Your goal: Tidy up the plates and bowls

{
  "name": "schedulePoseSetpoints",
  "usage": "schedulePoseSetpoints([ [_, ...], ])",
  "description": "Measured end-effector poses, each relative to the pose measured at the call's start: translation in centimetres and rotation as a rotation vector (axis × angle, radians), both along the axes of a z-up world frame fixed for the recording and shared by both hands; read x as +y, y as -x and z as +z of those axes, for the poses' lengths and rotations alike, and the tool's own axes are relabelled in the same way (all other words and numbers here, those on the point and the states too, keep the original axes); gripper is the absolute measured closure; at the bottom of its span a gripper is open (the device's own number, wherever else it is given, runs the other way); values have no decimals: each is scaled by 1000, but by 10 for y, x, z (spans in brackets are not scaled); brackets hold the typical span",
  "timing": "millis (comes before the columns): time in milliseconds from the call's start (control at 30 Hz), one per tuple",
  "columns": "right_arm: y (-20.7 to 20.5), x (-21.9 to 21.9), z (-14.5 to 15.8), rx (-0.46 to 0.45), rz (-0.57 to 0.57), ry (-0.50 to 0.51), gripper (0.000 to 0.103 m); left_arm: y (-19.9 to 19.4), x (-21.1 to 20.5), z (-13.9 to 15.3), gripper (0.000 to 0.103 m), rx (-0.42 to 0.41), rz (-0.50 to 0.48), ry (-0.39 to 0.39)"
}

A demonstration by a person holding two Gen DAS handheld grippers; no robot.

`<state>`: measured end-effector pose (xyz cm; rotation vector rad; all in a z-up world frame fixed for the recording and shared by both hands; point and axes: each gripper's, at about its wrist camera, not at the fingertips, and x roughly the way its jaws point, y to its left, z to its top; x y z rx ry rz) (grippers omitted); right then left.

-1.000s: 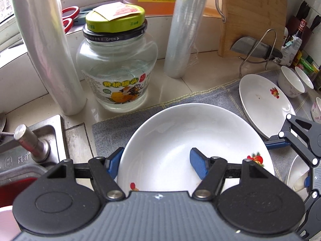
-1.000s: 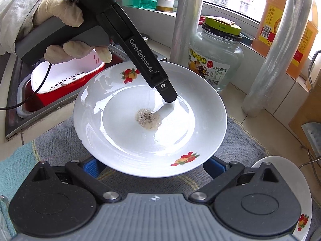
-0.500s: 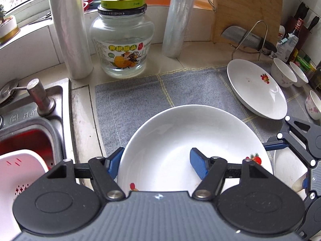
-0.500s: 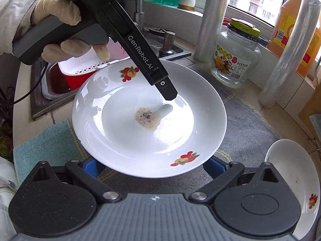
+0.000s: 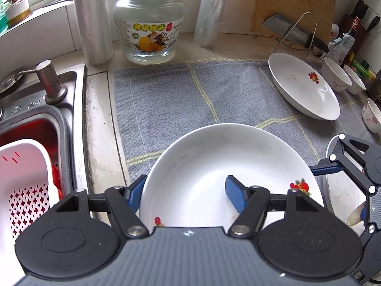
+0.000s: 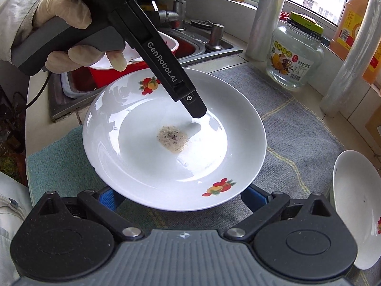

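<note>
My left gripper [image 5: 185, 194] is shut on the rim of a white plate with fruit prints [image 5: 221, 166], one finger under the rim and one inside. It holds the plate above the grey towel [image 5: 166, 95]. In the right wrist view the same plate [image 6: 147, 166] has a speckled residue patch [image 6: 172, 138] at its middle. My right gripper [image 6: 181, 197] is open below the plate's near edge, and the plate hides its fingertips. A second white plate [image 5: 302, 88] lies on the towel at the right; it also shows in the right wrist view [image 6: 354, 205].
A sink [image 5: 35, 109] with a red and white basket [image 5: 23, 178] is at the left. A glass jar [image 5: 148, 23], two film rolls [image 5: 91, 19], a cutting board [image 5: 295, 4] and a knife rack stand behind. Small bowls [image 5: 335, 76] sit at the far right.
The plate has been carried back toward me and toward the sink, away from the jar. Both grippers keep the same hold and stance.
</note>
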<state>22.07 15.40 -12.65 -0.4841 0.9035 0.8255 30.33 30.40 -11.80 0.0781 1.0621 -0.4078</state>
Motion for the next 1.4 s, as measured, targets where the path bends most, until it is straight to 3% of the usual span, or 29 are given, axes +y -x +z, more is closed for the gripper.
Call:
schedulePoseSetpoints([
  [300,6,2,-6,-20,-15,28,0,2,4,-3,34,-3,7,10],
  [667,24,-4,9,-25,-42,22,0,22,3,26,19,-168,4,-25],
  [767,28,-12,21,-44,-88,-9,0,31,0,36,13,-213,4,-25],
  [1033,30,-37,47,-114,-253,-71,0,58,-24,56,13,-293,7,-32],
  [1400,59,-93,50,-145,-430,-86,0,86,-89,60,12,-304,-13,11],
])
